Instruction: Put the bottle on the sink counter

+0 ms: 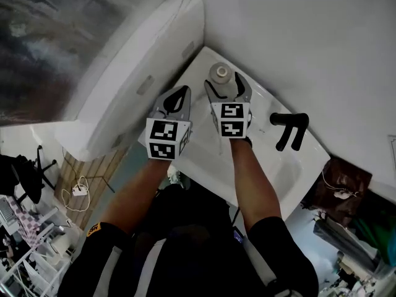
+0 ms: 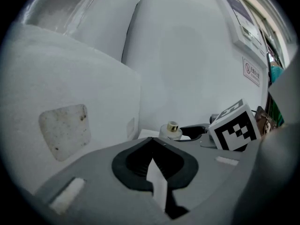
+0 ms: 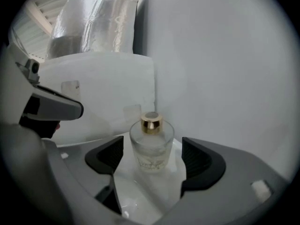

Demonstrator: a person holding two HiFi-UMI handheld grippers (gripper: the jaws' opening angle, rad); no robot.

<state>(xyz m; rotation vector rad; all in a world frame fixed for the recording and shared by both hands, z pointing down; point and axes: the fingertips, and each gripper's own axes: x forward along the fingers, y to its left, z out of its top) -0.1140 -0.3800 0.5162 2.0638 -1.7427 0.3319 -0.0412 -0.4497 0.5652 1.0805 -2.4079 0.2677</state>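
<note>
Two pads of the right tongs (image 3: 152, 159) stood spread to their widest, one on each side of the glass bottle (image 3: 151, 144), with a visible gap on both sides, so they flanked it without holding it. It stood upright, long axis vertical and gold cap up, on the far corner of the bench (image 1: 263, 98), close to the wall and straight ahead along the line of those tongs. That line mattered most: a pull straight back would probably clear the glass, while any sideways drift could bring a pad against it. Just to the left, the left tongs (image 2: 151, 144) were closed and empty, farther from the bottle.
</note>
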